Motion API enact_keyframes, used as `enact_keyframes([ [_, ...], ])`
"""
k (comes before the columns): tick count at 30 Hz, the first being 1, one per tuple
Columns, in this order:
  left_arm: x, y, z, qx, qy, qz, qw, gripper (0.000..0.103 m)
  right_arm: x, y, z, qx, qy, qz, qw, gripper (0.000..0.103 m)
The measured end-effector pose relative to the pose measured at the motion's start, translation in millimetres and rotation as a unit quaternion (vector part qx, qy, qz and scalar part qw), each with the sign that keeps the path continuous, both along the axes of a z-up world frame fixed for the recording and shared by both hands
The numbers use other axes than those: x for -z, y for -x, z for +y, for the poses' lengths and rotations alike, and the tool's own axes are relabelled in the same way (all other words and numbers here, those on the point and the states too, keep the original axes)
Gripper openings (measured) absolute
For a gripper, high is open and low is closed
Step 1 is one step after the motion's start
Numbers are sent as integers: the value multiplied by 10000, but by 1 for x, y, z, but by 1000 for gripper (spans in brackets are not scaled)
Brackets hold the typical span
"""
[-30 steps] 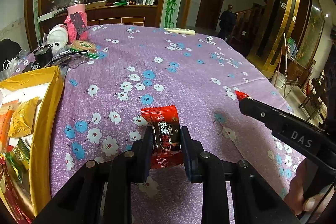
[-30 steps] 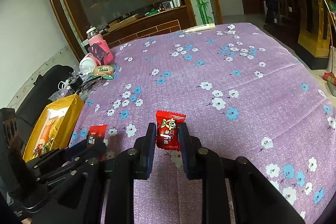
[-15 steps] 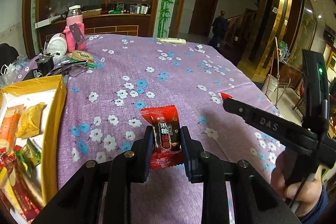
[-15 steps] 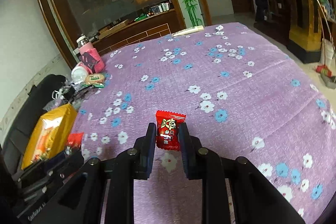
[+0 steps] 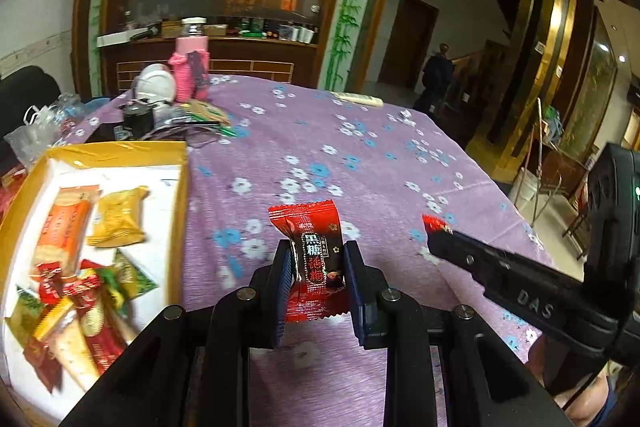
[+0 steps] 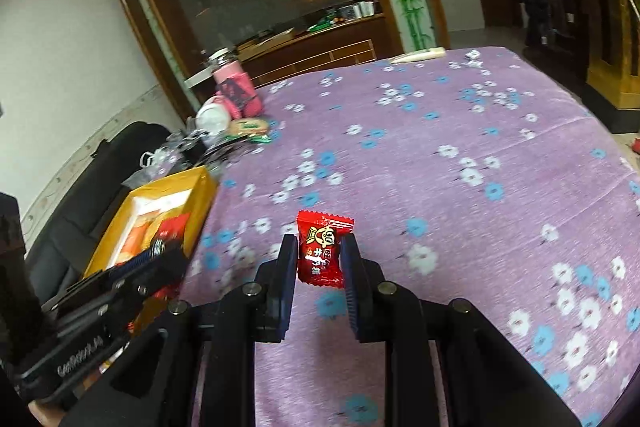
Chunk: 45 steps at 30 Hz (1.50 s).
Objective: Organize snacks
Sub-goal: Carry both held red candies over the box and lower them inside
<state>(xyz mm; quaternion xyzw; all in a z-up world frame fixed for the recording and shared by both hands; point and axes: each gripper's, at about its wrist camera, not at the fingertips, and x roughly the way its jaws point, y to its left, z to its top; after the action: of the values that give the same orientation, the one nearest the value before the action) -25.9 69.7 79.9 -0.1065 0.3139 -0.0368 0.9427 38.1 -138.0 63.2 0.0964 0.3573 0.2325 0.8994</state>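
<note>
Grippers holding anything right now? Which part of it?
Left gripper: dark red candy, pinched across its middle. Right gripper: bright red candy, also clamped mid-body; crimped ends free.

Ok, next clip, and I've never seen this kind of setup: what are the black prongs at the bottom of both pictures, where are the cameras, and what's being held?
There is no robot here. A person holds a hand tool in each hand, and each tool has two black fingers that pinch. A wide-angle camera sits on each tool and looks forward along its fingers, so the prongs at the bottom are that tool's own.

In the left-hand picture, the left gripper is shut on a red and black candy. The right tool pokes in from the right edge. In the right-hand picture, the right gripper is shut on a red candy.

Below is a table under a purple flowered cloth. On its left side sits a yellow box that holds assorted wrapped snacks. Behind it are a pink bottle and some clutter.
</note>
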Motion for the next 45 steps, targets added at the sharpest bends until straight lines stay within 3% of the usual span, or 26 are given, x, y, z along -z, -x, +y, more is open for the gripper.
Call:
enact_keyframes([
  [10,4,26,68,-700,95,-62,9975,26,3,34,71,-877,230,15,9959,21],
  [21,37,53,150,-1706,145,228,9850,26,2,63,142,-1778,406,24,9832,21],
  [27,48,56,165,-1898,137,284,9813,26,7,72,181,-2226,621,35,9729,21],
  [30,51,56,169,-1855,318,316,9816,26,12,77,198,-2392,735,34,9682,21],
  [45,53,53,169,-1790,345,421,9823,26,36,47,237,-2242,1078,91,9685,21],
])
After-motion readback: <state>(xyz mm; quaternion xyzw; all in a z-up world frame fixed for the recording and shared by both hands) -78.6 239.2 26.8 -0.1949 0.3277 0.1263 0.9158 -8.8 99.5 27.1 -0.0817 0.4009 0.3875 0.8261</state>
